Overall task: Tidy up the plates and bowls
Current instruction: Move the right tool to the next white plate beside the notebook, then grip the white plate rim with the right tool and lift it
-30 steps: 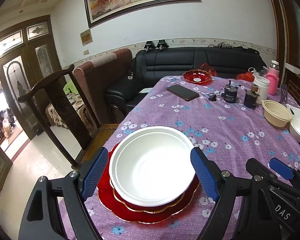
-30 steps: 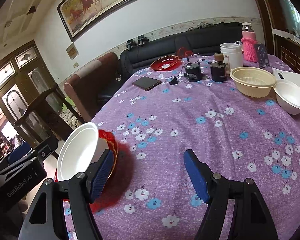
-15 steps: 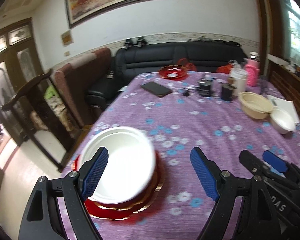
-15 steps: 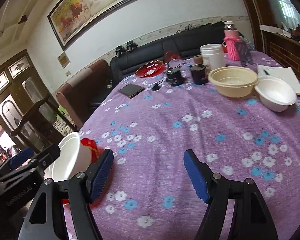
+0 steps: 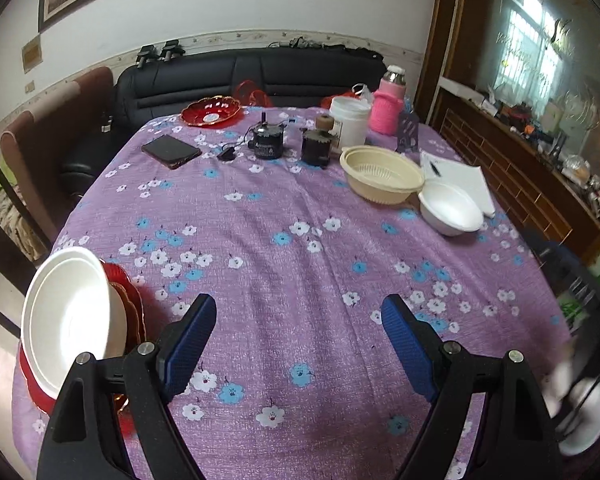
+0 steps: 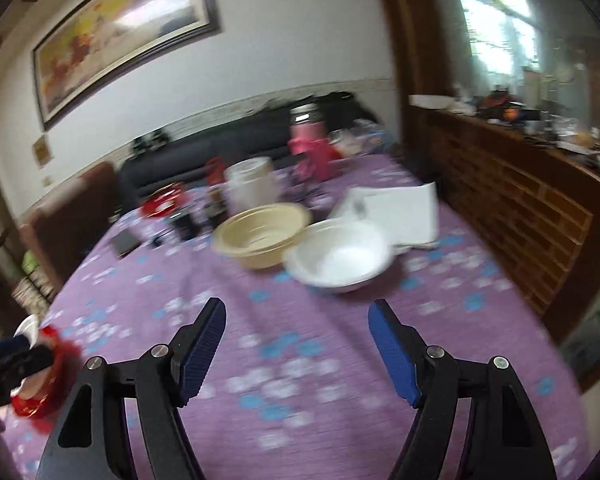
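Purple floral tablecloth (image 5: 292,208) fronts black sofa (image 5: 260,76), white wall.

right wrist view: smeared by motion blur throughout; tablecloth flowers reduced to streaks
red plates (image 5: 129,301): mostly covered by the white bowl (image 5: 66,320) in the left view; count cannot be told
stack in right view: partly masked at the left edge by a dark blurred shape
painting (image 6: 120,36): cut off by the top edge in the left view, blurred in the right
sideboard clutter (image 5: 540,128): too small and blurred to identify
lower right corner, left view: white blurred shape (image 5: 580,396), not identifiable
dark jars (image 5: 268,142): labels unreadable
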`<state>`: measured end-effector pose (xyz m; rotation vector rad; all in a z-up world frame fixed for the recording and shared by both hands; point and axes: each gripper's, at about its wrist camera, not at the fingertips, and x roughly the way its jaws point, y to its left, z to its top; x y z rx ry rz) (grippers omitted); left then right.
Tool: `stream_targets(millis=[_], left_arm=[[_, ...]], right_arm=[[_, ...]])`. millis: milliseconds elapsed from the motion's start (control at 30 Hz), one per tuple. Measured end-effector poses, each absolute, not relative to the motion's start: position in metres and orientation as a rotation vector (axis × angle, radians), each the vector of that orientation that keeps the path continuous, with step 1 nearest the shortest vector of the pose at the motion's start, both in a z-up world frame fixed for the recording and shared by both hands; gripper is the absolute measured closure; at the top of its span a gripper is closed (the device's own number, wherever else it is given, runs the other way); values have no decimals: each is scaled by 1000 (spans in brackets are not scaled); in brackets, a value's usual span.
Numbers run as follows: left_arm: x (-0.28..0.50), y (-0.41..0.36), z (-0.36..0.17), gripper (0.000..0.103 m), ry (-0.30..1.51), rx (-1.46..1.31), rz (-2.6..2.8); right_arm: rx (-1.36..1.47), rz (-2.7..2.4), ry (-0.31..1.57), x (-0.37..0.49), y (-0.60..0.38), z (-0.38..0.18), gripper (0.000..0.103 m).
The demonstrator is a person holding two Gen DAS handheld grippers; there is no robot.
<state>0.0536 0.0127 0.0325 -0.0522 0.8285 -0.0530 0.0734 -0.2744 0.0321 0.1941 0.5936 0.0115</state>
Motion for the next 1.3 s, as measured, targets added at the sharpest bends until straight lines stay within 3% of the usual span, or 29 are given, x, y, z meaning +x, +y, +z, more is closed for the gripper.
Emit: stream_targets(millis=[200, 400, 700, 1133, 1233, 1300], left_arm=[[65, 13, 15, 19, 885, -76, -19], [57, 13, 34, 19, 721, -104, -57], [73, -13, 55, 19, 653, -25, -44], [109, -34, 33, 19, 738, -34, -34], [114, -37, 27, 19, 760, -46, -36], [116, -41, 24, 19, 775, -52, -43]], right_arm=[[263, -64, 576, 84, -318, 36, 25], [265, -65, 565, 105, -322, 38, 25], [303, -34, 561, 157, -325, 37, 25], [497, -16, 798, 248, -354, -55, 27], [506, 13, 825, 257, -353, -65, 40], [532, 52, 847, 260, -354, -73, 79]])
